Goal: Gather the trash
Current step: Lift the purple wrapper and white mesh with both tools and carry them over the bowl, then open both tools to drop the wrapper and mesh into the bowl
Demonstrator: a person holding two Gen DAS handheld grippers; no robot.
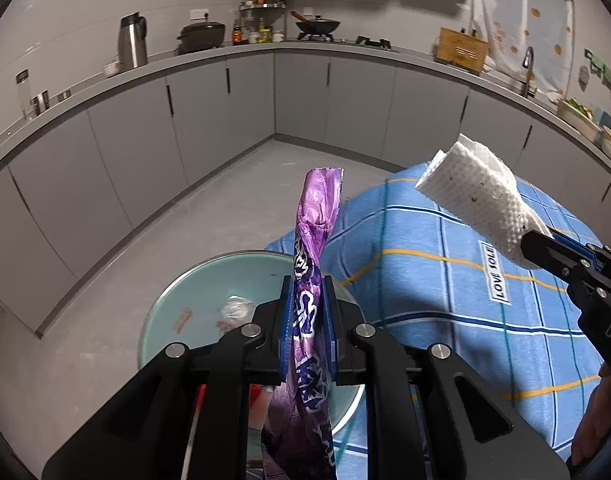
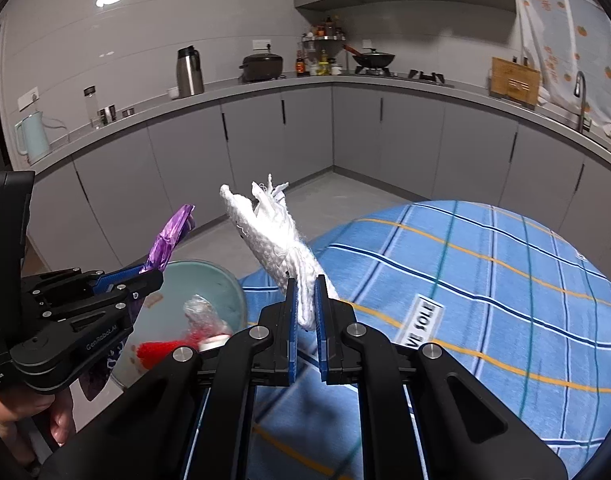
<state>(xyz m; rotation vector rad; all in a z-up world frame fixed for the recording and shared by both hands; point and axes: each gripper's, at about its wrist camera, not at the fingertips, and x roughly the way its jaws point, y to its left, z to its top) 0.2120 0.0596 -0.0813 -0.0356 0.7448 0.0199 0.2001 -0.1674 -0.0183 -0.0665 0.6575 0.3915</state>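
Two grippers in play, each with one piece of trash pinched in it. Using the round table with the blue plaid cloth [image 2: 505, 280] as the reference point, going left to right.

Off the table's left edge sits one pale green bin [image 2: 225, 292], open at the top. Inside I can count a crumpled bit of clear plastic [image 2: 201, 312], something red [image 2: 161, 352] with a small white piece next to it, and a pinkish scrap on the bottom [image 1: 183, 319]. Can't tell what the red thing actually is.

Above that bin, left of the table, the left gripper [image 1: 309, 312] is clamped tight on one purple snack wrapper [image 1: 317, 208]. The wrapper is twisted, sticks up past the blue pads and hangs down below them too. It has white lettering on it but it's too crumpled for me to read. In the right wrist view the side of that gripper reads "GenRobot.AI".

Over the table's near-left part, the right gripper [image 2: 305, 308] is closed on one wad of white paper towel [image 2: 273, 236], which pokes up and out past the fingertips. It has a few dark specks on it.

On the cloth itself there's one white label that reads "LOVE SOLE" [image 1: 495, 272], sitting to the right of both grippers.
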